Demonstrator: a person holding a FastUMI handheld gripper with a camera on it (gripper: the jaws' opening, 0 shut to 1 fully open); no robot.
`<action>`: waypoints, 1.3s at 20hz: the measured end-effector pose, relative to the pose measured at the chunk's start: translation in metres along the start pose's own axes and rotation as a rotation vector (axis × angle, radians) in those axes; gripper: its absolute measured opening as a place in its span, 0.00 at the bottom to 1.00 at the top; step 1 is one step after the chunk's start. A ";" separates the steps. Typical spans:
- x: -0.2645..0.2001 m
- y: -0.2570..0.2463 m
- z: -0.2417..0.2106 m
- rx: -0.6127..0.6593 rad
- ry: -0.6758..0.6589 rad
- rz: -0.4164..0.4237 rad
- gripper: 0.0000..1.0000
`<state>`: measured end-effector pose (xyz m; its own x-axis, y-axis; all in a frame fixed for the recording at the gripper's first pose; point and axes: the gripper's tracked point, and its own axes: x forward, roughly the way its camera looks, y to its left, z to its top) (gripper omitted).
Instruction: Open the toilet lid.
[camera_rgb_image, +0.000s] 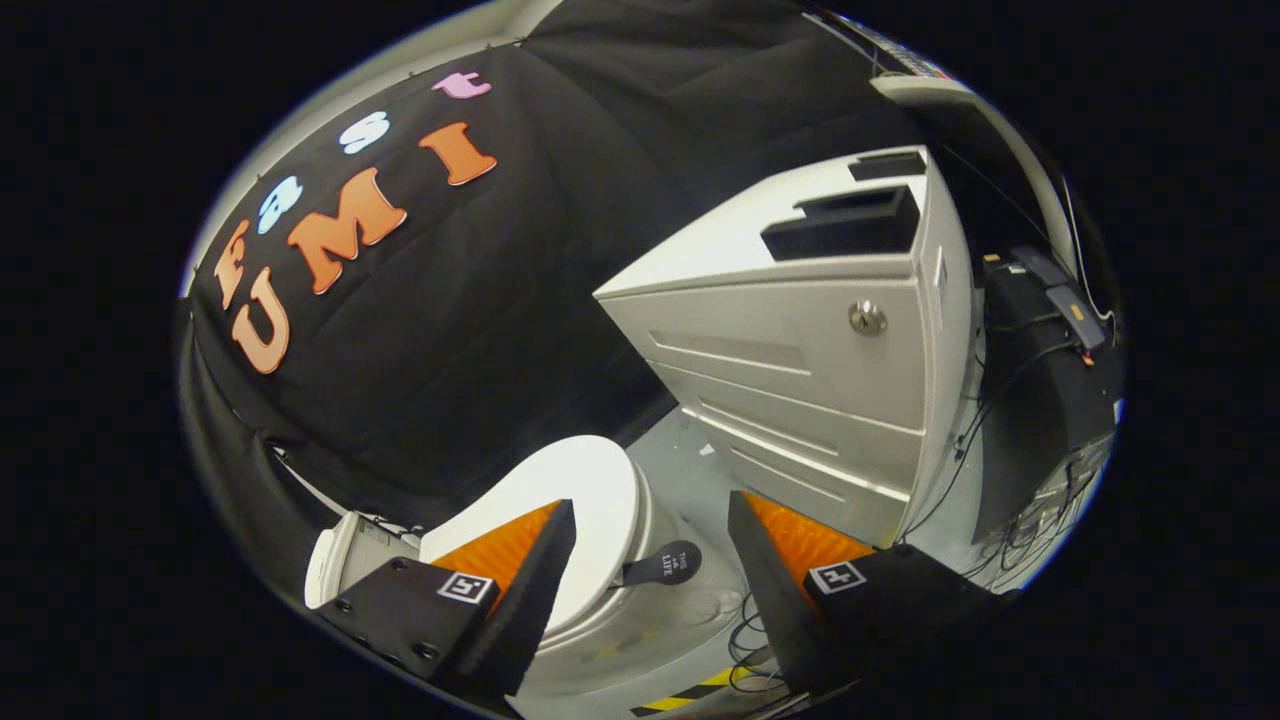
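Two fingers spread wide – gripper (650, 560) holds nothing; lid (590, 490) down, toilet partly hidden behind left finger; cabinet (800, 380) beyond.

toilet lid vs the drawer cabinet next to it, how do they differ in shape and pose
The toilet lid is rounded and smooth, lying shut on the bowl; the drawer cabinet is boxy, with flat stacked drawer fronts. The lid sits low, partly behind one finger of the open gripper; the cabinet stands taller, beyond the fingers. The lid has a dark tab at its edge; the cabinet has a round metal lock. Both are white.
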<state>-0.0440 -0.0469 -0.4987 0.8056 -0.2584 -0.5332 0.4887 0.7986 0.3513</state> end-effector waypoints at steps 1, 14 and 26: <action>0.004 -0.006 -0.011 0.017 0.037 -0.009 0.99; 0.044 -0.042 -0.086 0.369 0.276 -0.038 0.96; 0.052 -0.016 -0.084 0.514 0.336 0.035 0.31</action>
<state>-0.0385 -0.0277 -0.5964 0.7151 0.0151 -0.6989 0.6305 0.4179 0.6541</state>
